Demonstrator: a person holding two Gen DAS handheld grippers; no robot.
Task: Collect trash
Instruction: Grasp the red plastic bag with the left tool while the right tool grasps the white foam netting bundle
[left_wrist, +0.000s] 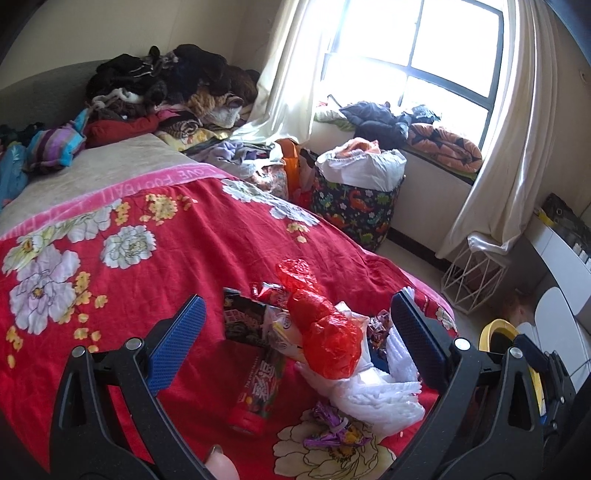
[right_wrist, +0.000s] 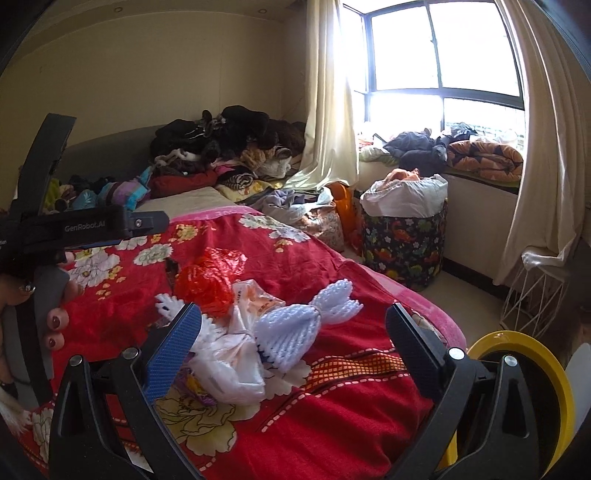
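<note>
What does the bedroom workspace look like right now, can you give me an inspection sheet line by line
Surface: red flowered bedspread covering the bed, with trash heaped near its foot.
Job's things: red plastic bag, white foam net, white plastic bag, dark snack packet, red can lying on its side, purple wrapper; yellow-rimmed bin beside the bed.
Clutter: pile of clothes at the head of the bed, more on the windowsill.
Grippers: left gripper open over the trash; right gripper open, nothing held.
Cables: nothing seen.
Surroundings: window with curtains, dinosaur-print hamper, white wire basket.
</note>
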